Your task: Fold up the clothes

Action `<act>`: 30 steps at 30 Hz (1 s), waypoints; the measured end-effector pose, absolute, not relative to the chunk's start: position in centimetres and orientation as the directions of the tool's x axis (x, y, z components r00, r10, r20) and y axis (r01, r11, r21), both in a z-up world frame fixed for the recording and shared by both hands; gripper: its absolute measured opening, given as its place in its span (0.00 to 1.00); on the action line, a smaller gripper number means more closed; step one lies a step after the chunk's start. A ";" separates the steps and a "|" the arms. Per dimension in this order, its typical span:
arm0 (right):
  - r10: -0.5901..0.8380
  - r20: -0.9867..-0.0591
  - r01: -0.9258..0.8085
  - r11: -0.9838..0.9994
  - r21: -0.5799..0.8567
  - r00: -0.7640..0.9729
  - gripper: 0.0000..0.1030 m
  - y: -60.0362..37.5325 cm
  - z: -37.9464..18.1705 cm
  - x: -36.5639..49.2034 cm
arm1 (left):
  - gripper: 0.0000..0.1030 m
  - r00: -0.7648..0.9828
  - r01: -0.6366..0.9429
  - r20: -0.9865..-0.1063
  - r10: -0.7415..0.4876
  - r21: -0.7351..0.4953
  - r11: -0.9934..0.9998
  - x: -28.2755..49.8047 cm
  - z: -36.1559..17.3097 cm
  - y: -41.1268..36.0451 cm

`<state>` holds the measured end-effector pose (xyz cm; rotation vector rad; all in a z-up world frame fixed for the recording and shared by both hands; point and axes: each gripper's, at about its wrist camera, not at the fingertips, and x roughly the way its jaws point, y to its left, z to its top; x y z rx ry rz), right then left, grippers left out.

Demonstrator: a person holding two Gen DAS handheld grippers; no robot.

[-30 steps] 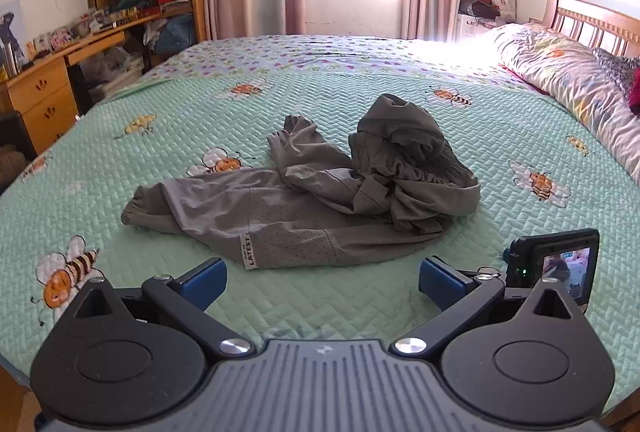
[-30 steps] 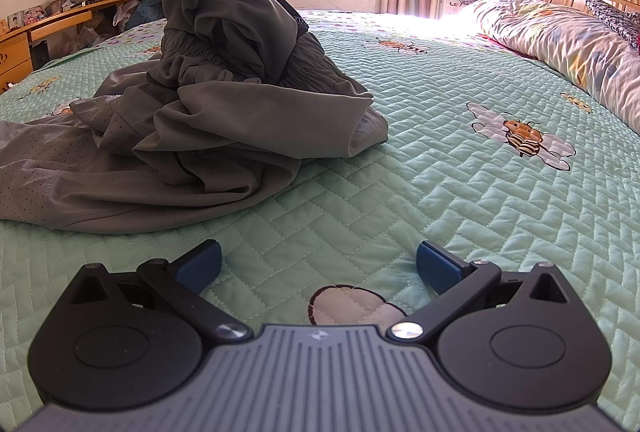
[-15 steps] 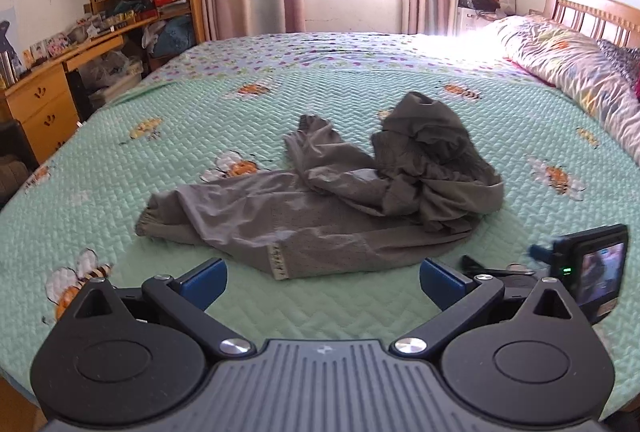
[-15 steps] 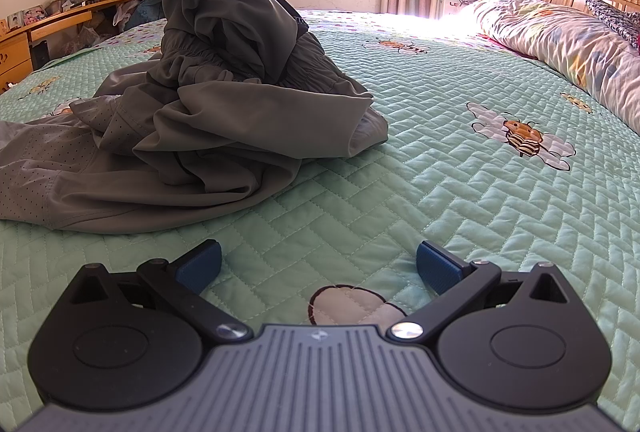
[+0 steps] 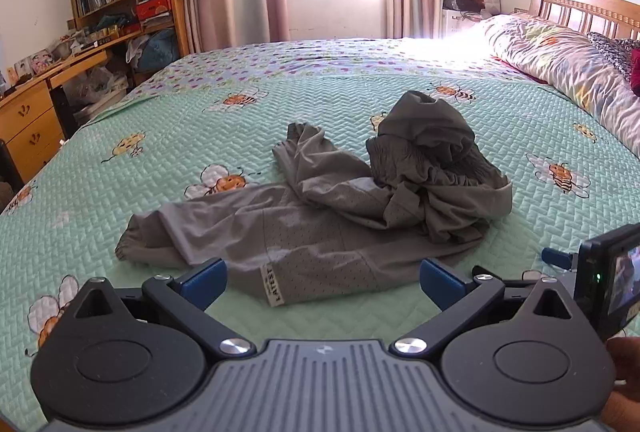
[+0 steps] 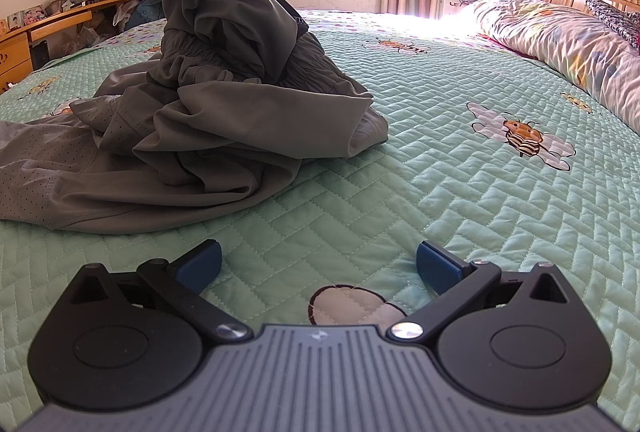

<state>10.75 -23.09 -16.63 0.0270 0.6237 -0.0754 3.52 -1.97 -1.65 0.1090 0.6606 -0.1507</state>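
A crumpled pair of grey trousers (image 5: 320, 216) lies in the middle of the green bee-print bedspread (image 5: 160, 136). One leg stretches left with a small label near its hem; the waist end is heaped up on the right. My left gripper (image 5: 323, 282) hovers open just short of the near hem, with nothing between its blue pads. In the right wrist view the same trousers (image 6: 224, 112) rise in a heap at left centre. My right gripper (image 6: 318, 266) sits low over the bedspread (image 6: 440, 172), open and empty, to the right of the heap.
The other hand-held unit with its small screen (image 5: 610, 280) shows at the right edge, with a hand (image 5: 624, 384) below it. A rolled floral duvet (image 5: 568, 68) lies along the wooden headboard (image 5: 580, 4). A desk and bookshelves (image 5: 100, 12) stand left of the bed.
The left gripper has drawn back and swung slightly, then come in closer toward the trousers' near hem. The right gripper has not moved.
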 end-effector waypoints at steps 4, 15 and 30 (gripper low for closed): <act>-0.062 -0.584 0.079 0.997 0.003 0.810 1.00 -23.0 -16.7 10.7 | 0.99 0.800 0.169 -0.594 -0.088 0.082 0.982 5.1 -1.9 -2.7; -0.030 -0.585 0.056 0.998 0.026 0.811 1.00 -23.4 -16.3 10.5 | 0.99 0.830 0.072 -0.556 0.038 0.174 0.982 6.4 -6.9 -2.1; 0.014 -0.442 0.045 0.991 0.123 0.897 0.97 -24.5 -9.8 14.7 | 0.99 0.873 0.098 -0.487 -0.020 0.136 0.986 7.4 -11.4 -0.8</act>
